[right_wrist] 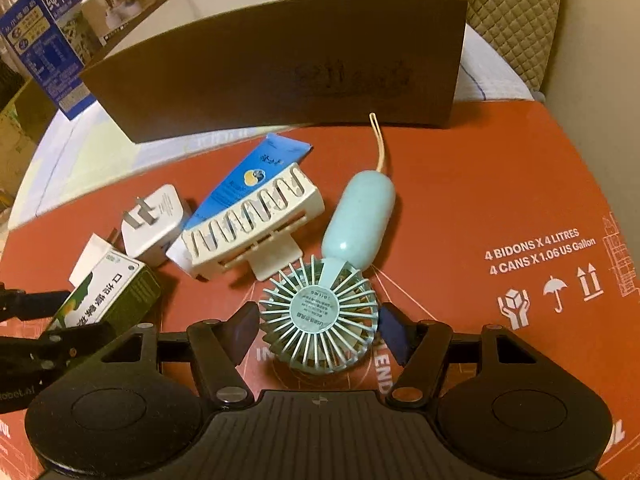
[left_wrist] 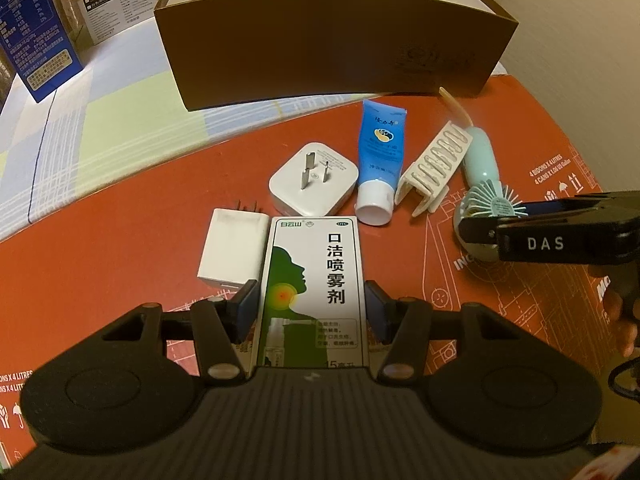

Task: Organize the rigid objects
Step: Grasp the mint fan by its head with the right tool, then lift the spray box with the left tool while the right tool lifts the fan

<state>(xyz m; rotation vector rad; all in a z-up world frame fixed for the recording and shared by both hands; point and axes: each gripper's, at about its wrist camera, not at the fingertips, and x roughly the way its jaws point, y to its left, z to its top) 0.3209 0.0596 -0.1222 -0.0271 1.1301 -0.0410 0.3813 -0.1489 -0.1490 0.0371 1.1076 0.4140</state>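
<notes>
Since the brown box (left_wrist: 336,48) shows only bare white inner wall, nothing is judged packed yet, though its floor is hidden; six items are left on the red cardboard (left_wrist: 120,248): spray carton (left_wrist: 314,280), charger (left_wrist: 232,252), plug (left_wrist: 314,178), tube (left_wrist: 380,160), white rack (left_wrist: 434,166) and fan (right_wrist: 320,320). The carton is clamped by the left gripper (left_wrist: 312,312), pitched steeply downward. The fan head is bracketed by the right gripper (right_wrist: 318,330), likewise angled down; contact cannot be told.
</notes>
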